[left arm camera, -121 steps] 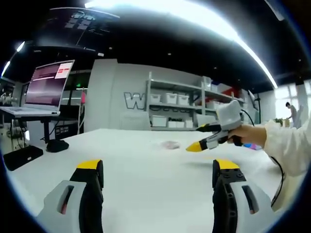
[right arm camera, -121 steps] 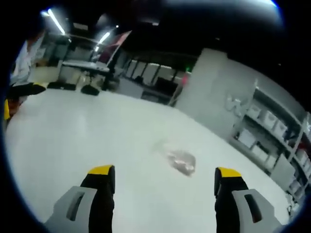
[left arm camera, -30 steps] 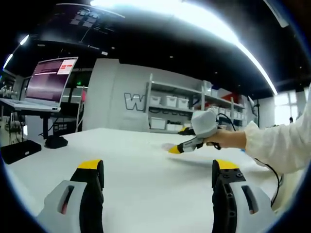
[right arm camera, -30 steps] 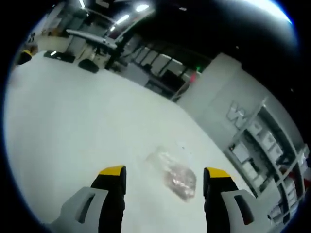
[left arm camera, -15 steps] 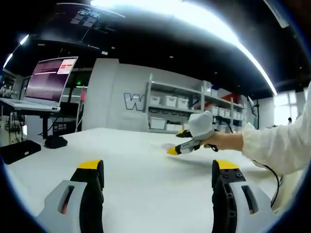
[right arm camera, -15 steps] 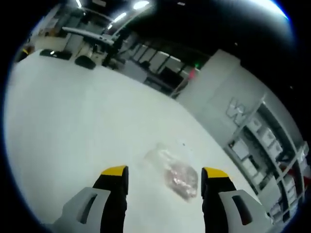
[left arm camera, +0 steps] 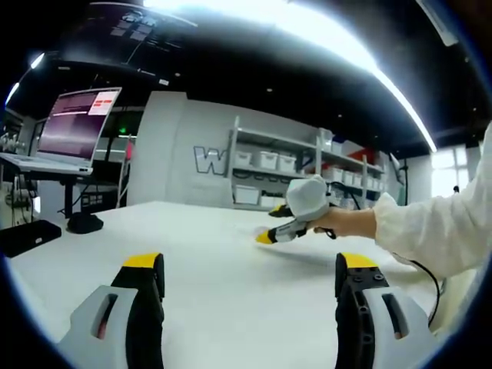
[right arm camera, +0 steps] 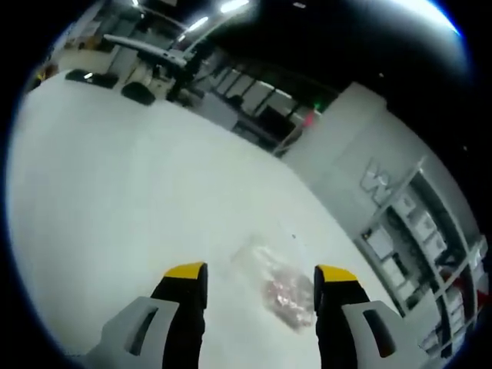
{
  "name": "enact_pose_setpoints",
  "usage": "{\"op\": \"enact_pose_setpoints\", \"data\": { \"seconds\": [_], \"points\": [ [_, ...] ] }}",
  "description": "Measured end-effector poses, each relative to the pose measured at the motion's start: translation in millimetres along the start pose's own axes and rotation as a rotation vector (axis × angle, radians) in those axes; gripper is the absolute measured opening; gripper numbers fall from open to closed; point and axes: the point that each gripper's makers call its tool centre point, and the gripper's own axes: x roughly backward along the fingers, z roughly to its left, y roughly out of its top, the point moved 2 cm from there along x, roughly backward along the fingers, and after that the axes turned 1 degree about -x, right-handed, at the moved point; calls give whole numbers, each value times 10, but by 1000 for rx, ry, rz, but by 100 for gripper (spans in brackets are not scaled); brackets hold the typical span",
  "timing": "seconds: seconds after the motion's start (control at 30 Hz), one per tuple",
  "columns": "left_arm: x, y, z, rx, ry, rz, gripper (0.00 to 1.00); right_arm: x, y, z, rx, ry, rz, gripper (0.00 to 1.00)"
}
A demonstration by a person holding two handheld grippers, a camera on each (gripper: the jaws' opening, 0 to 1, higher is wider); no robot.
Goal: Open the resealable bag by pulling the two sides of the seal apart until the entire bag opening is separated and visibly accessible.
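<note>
Clear resealable bag (right arm camera: 270,286) flat on the white table (right arm camera: 115,192), with something pinkish lumped in the half nearer the shelves (right arm camera: 430,261). Not held by anything yet. Seal looks shut, though too blurry to be sure.

Right gripper (right arm camera: 260,278) low over the bag, jaws open, one yellow tip on each side of the bag. No touch yet, as far as can be seen. Same gripper seen in the left gripper view (left arm camera: 265,235), held by a hand (left arm camera: 347,222) in a white sleeve, tip pointing down near the bag.

Left gripper (left arm camera: 250,265) well apart from the bag, jaws open wide, nothing between them, just bare table ahead.

Things that could go wrong from here:

- Grabbing both sides of the bag at once, because thin and flat. Then no way to pull the seal apart.
- Pinching too far from the seal, down by the pink lump. Then just lifting the bag, maybe squashing what is inside.
- Sliding the bag across the smooth table instead of catching it.
- Pulling with one gripper alone. Bag would just follow. Needs the left gripper close by the bag first.
- Pulling too hard, so the stuff inside spills out.
</note>
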Motion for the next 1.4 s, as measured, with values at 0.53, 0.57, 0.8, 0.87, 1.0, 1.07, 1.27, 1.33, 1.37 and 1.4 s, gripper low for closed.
{"op": "enact_pose_setpoints", "data": {
  "seconds": [0.53, 0.57, 0.8, 0.87, 1.0, 1.07, 1.27, 1.33, 1.37, 1.4],
  "points": [
    [-6, -7, 17, 8, -2, -2, 91, -95, -9, 2, 33, 7, 18, 47],
    [-7, -8, 15, 8, -2, -2, 91, -104, -12, 2, 32, 8, 19, 47],
    [-13, -13, 14, 8, -3, -1, 91, -155, -27, 21, 34, 16, 23, 43],
    [-14, -15, 14, 8, -3, 0, 91, -165, -24, 26, 34, 18, 22, 43],
    [-16, -21, 10, 8, -4, 3, 91, -185, -28, 25, 30, 18, 20, 40],
    [-15, -20, 9, 9, -4, 1, 91, -196, -42, 25, 28, 19, 24, 39],
    [-14, -29, 12, 9, -4, 4, 91, -223, -70, 24, 30, 17, 29, 33],
    [-13, -25, 12, 13, -5, 2, 91, -229, -68, 24, 29, 17, 27, 31],
    [-13, -23, 13, 14, -5, 1, 91, -233, -65, 26, 24, 19, 24, 32],
    [-12, -23, 14, 14, -4, 1, 91, -238, -64, 28, 21, 20, 22, 32]
  ]
}}
